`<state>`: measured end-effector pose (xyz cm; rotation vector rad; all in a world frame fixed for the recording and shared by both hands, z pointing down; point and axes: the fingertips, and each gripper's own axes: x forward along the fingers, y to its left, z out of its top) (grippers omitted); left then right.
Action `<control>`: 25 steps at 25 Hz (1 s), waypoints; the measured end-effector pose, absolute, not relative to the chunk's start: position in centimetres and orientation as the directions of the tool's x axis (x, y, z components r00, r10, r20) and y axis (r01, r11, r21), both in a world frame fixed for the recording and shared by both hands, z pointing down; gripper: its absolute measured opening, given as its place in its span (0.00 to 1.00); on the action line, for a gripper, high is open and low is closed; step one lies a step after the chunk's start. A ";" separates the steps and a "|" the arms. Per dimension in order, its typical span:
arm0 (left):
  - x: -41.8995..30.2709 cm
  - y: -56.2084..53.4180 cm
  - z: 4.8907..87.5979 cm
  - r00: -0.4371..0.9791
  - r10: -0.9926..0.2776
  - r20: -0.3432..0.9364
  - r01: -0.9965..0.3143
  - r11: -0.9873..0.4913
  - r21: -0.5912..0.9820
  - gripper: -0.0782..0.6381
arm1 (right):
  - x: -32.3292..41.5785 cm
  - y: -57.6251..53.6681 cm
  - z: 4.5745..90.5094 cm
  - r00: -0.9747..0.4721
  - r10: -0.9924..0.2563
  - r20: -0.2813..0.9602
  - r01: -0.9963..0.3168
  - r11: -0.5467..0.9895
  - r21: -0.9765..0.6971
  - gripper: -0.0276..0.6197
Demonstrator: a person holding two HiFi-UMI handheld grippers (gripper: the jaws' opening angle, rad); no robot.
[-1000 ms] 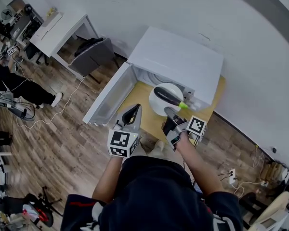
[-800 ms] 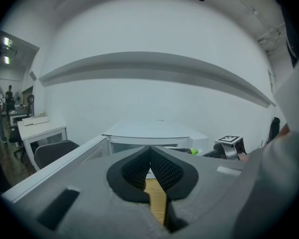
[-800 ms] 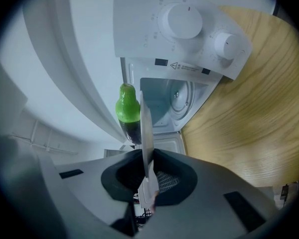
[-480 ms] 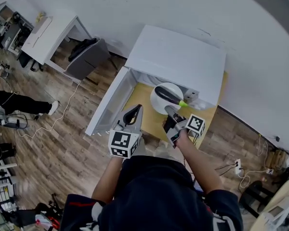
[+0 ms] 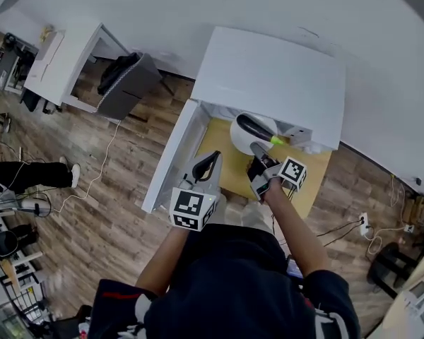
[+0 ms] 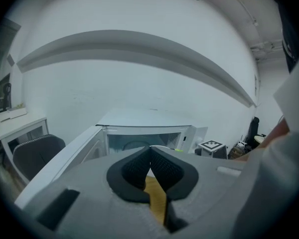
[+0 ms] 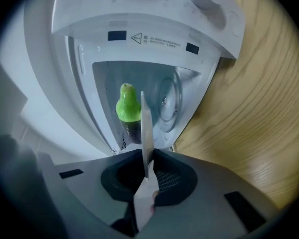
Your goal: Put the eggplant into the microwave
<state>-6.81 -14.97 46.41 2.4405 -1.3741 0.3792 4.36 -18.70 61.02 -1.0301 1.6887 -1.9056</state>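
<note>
My right gripper (image 5: pixel 258 149) (image 7: pixel 147 171) is clenched on the rim of the white plate (image 5: pixel 239 137) (image 7: pixel 145 126). That view shows the plate edge-on, so only the green stem end and some dark body of the eggplant (image 5: pixel 254 127) (image 7: pixel 128 108) on it can be seen. From above, the plate is at the mouth of the microwave (image 5: pixel 268 76) (image 7: pixel 139 34), whose top hides the cavity. The door (image 5: pixel 171 157) stands wide at left. My left gripper (image 5: pixel 213 158) (image 6: pixel 150 151), closed on nothing, hovers beside the door over the worktop (image 5: pixel 226 171).

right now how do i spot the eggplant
Find the white microwave against the wall, door open. At its mouth the right gripper holds a round white plate by the rim. The eggplant lies on it: the only dark, long thing there, with a bright green stem end.
</note>
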 end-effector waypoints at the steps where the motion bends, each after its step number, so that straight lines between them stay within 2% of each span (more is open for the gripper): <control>1: -6.9 -15.0 46.7 0.510 -0.770 0.383 -0.856 -0.497 0.140 0.13 | 4.2 -19.0 61.3 -0.646 -0.718 0.260 -0.171 -0.196 -0.965 0.09; 5: -7.1 -15.0 47.8 0.534 -0.741 0.407 -0.839 -0.525 0.143 0.13 | 4.0 -20.2 62.8 -0.614 -0.735 0.288 -0.177 -0.227 -0.958 0.09; 11: -7.4 -14.5 49.3 0.556 -0.708 0.435 -0.819 -0.556 0.141 0.13 | 3.4 -21.6 64.1 -0.596 -0.760 0.259 -0.144 -0.216 -0.966 0.09; 14: -7.3 -14.2 50.1 0.564 -0.694 0.448 -0.809 -0.572 0.133 0.13 | 3.5 -21.8 65.1 -0.579 -0.759 0.298 -0.163 -0.250 -0.954 0.09; 18: -7.3 -13.7 50.7 0.574 -0.673 0.466 -0.793 -0.599 0.113 0.13 | 3.0 -22.5 65.3 -0.571 -0.779 0.259 -0.122 -0.231 -0.965 0.09; 25: -7.5 -13.7 51.0 0.575 -0.667 0.473 -0.790 -0.603 0.110 0.13 | 3.3 -22.8 66.6 -0.541 -0.782 0.309 -0.127 -0.287 -0.949 0.09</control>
